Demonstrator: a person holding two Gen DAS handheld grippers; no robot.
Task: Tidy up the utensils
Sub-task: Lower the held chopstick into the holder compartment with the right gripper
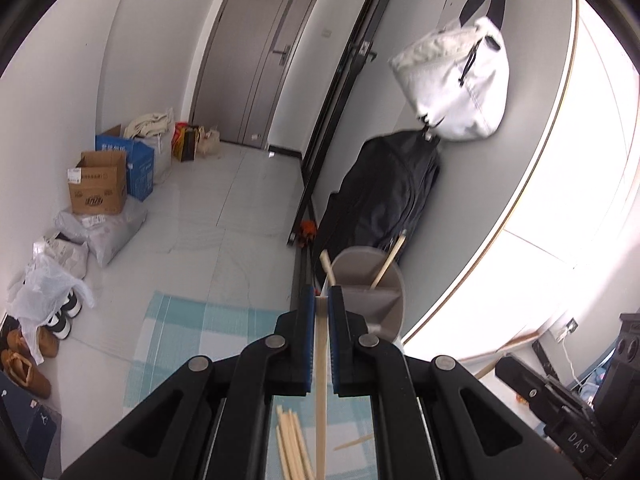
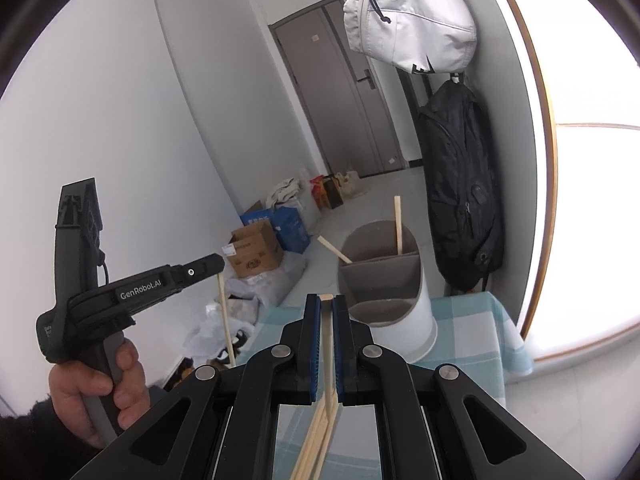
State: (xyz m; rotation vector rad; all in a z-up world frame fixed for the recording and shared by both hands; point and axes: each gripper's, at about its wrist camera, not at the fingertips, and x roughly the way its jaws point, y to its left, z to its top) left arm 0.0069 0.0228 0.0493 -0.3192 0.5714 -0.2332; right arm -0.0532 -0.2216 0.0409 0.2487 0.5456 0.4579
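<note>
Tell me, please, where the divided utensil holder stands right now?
In the right wrist view the utensil holder stands on the checked tablecloth, just right of centre beyond the right gripper, near the hanging black backpack.

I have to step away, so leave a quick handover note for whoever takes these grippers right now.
Left gripper: shut on one chopstick, lifted off the table.
Right gripper: shut on another chopstick.
Holder: white divided cup on the checked cloth, ahead of both grippers.
Done: two chopsticks already stand in its compartments.
Left: drop in both held sticks, then the loose pile on the cloth.
</note>
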